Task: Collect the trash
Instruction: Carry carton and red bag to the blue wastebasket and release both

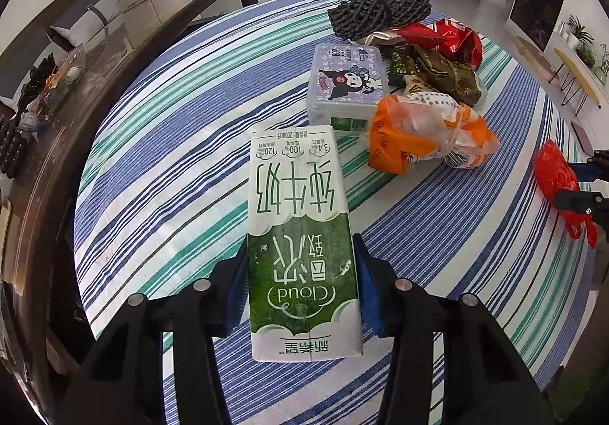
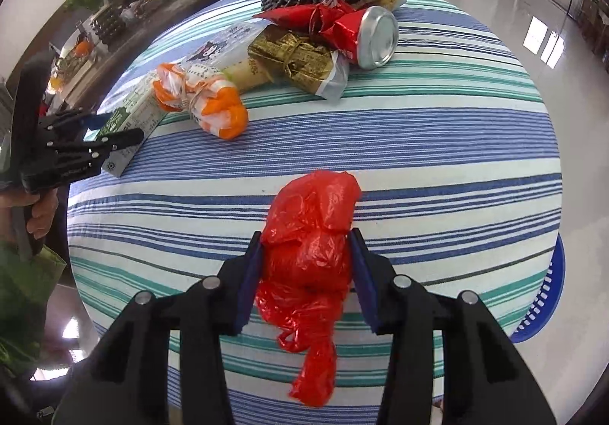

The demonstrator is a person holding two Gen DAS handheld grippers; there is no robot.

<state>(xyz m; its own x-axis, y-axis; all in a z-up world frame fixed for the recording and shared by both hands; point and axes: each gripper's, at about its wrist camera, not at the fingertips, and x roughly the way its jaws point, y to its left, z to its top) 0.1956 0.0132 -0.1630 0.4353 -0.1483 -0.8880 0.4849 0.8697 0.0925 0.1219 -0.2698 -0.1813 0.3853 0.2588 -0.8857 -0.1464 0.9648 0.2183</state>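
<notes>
Partly hidden: milk carton base.

Green-and-white milk carton, red plastic bag — tablecloth striped blue, teal, white.

Both grippers angled steeply down, each clamped on sth.
L gripper: blue pads tight vs carton sides. R gripper: pads squeeze red bag. Bare hand grips L handle.
</notes>
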